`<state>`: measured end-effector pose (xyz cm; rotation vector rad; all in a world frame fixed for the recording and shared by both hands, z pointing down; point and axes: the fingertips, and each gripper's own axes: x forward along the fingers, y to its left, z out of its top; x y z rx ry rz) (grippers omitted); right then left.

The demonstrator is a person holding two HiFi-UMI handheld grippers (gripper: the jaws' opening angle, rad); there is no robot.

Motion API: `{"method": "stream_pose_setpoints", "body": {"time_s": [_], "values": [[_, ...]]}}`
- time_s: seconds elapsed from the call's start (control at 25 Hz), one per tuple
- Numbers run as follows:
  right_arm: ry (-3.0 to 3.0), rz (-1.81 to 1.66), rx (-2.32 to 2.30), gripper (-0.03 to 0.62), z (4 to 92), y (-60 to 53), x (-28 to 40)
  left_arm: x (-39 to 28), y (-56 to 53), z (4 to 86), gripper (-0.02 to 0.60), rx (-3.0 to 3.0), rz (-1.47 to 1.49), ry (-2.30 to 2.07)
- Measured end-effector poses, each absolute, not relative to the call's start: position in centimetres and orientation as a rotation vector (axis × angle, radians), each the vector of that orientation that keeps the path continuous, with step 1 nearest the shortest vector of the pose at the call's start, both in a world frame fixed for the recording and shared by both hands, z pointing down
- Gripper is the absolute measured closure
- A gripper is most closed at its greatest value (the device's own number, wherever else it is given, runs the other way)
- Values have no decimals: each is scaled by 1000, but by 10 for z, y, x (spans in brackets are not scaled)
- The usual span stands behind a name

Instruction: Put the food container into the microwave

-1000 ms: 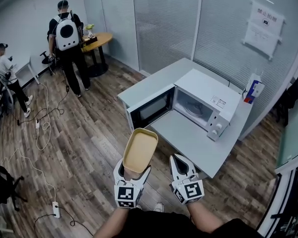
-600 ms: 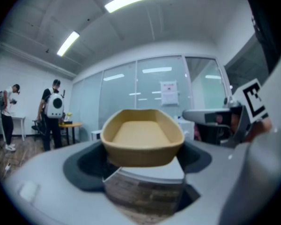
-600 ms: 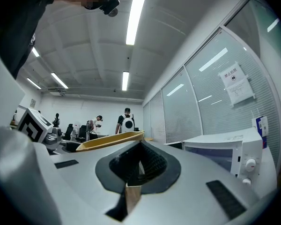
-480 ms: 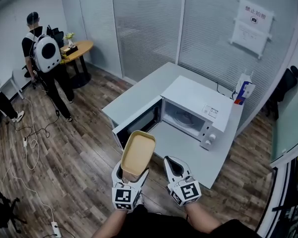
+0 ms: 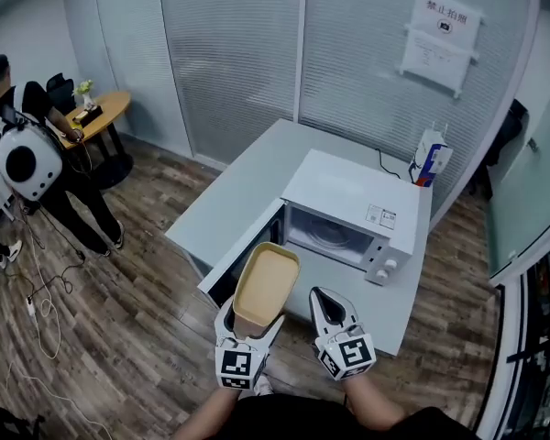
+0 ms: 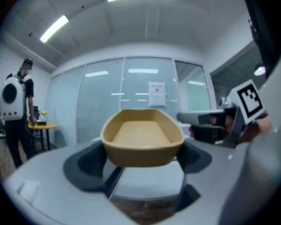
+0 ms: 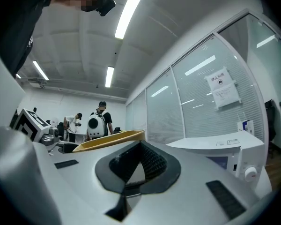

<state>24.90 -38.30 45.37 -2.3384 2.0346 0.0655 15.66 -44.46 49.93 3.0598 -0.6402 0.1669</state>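
Since 1 s back the microwave (image 5: 353, 211) has slid from right of centre to mid-frame & looks nearer; person w/ backpack (image 5: 23, 163) now at far left edge. Step in hand: carry/approach. Left gripper (image 5: 248, 321) is clamped on the near end of the food container (image 5: 267, 284), which hangs in air at low centre, overlapping the open door (image 5: 241, 262). Right gripper (image 5: 324, 302) is pinched together, empty. Next, prob.: move fwd, clear door edge, aim for cavity (image 5: 328, 235), keep container level.
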Motion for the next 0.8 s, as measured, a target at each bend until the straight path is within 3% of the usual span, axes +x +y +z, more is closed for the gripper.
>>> {"method": "stream_pose_setpoints", "body": {"time_s": [0.8], "values": [[1650, 104, -2690, 595, 458, -348, 305, 237, -446, 536, 112, 3110, 342, -216]]}}
